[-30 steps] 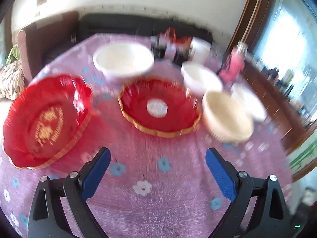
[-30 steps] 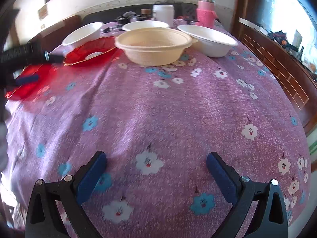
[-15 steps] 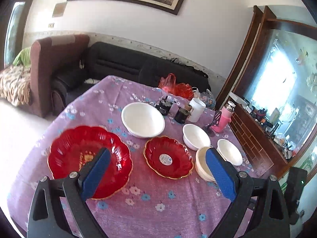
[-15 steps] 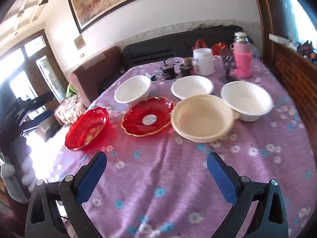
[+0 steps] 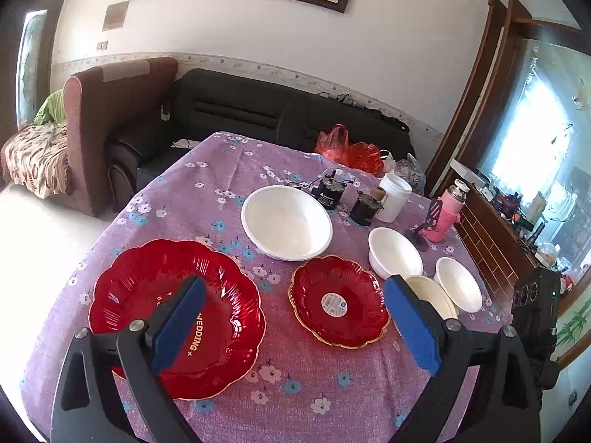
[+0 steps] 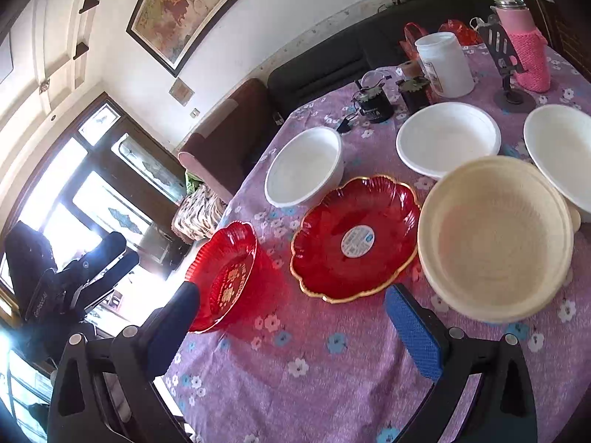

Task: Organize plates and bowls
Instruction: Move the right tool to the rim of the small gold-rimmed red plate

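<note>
A large red plate [image 5: 155, 295] lies at the table's near left, a small red gold-rimmed plate [image 5: 340, 301] beside it. A big white bowl [image 5: 286, 221], two smaller white bowls [image 5: 395, 253] [image 5: 458, 284] and a cream bowl [image 5: 430, 293] sit behind and to the right. My left gripper [image 5: 295, 325] is open, held high above the near table edge. My right gripper [image 6: 295, 328] is open above the table, with the small red plate [image 6: 354, 236] and cream bowl [image 6: 495, 236] just ahead. The left gripper also shows in the right wrist view [image 6: 92, 269].
A white jar [image 5: 395, 197], two dark small containers [image 5: 330, 192], a pink flask [image 5: 448, 210] and a red bag [image 5: 351, 151] stand at the table's far end. A purple flowered cloth [image 5: 295, 380] covers the table. A sofa and an armchair stand behind; a wooden cabinet is on the right.
Both grippers have risen far above the table and pulled back, so the whole set of dishes shows now. The right gripper has turned left. The dishes have not moved.
</note>
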